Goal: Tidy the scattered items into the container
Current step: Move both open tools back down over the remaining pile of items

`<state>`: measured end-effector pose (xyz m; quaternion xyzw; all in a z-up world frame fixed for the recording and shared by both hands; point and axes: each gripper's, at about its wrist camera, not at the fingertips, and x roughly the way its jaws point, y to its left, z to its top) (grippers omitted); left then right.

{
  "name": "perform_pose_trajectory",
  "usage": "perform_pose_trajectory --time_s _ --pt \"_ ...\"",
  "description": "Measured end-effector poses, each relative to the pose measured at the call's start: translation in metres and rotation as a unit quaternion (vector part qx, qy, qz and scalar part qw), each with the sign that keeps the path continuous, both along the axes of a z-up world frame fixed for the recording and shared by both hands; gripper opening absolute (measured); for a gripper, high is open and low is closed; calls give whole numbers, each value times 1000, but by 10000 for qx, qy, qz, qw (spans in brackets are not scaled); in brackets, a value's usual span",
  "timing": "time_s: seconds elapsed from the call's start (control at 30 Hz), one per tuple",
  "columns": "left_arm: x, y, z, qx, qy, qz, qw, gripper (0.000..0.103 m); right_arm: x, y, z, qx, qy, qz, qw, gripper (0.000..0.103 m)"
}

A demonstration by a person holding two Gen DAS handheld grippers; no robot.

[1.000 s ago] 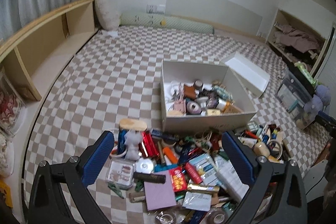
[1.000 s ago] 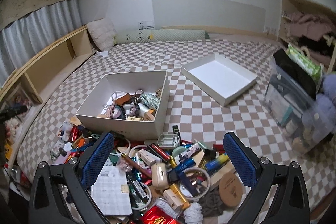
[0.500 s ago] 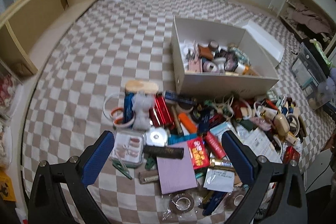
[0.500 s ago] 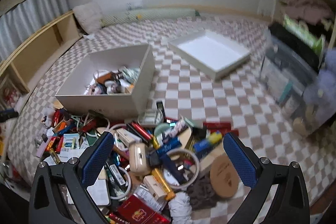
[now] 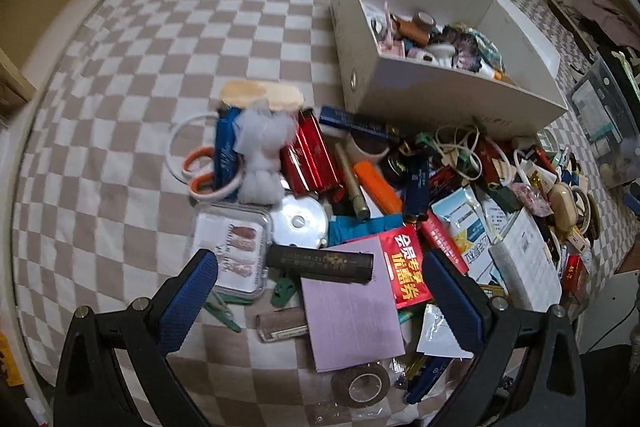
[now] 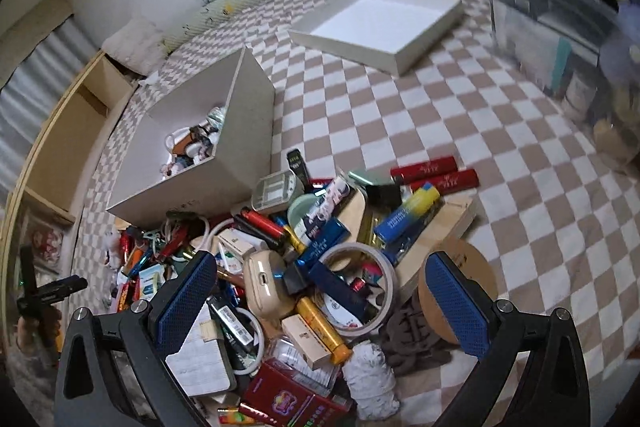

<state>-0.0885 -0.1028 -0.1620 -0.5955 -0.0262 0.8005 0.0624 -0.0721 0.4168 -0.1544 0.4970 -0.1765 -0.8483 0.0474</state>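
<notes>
The left hand-held gripper (image 5: 320,291), jaws apart, has the dark tube (image 5: 320,262) at 12 o'clock, lying crosswise; right hand-held gripper (image 6: 320,291) likewise apart

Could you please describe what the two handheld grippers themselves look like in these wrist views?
The left gripper and right gripper look alike: black angular plastic frames with triangular cut-outs and silver screw heads. Each finger carries a long blue pad with a fine dotted texture. No cables or sleeves are visible.
</notes>
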Motion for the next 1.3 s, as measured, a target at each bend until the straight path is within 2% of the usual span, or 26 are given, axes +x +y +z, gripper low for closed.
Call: perform_pose_trajectory --time_s 0.27,0.53,0.8,0.87,1.03,1.17,1.3 --pt "-11 6 -27 71 -292 -197 9994 103 -7 -2 -18 -71 -373 147 9992 103" --pt "-15 11 -47 181 -544 -269 9980 103 -13 -22 -34 -480 -731 553 9946 103" --pt "-12 24 -54 233 -658 -387 9968 103 -10 -69 -39 -17 -840 1370 9870 102" --pt "-11 27 -52 368 -647 -368 9965 103 -10 -75 -42 -100 -895 1444 9854 97" --pt "-7 45 -40 1141 -712 -493 9897 103 -14 -91 -45 -352 -1019 1557 9819 97" --pt "-5 61 -31 1250 -649 -672 9877 103 -12 -106 -42 -819 -1070 1724 9758 97" --pt "-7 57 -18 1235 -471 -605 9894 103 -13 -130 -49 -1390 -1229 2003 9620 97"
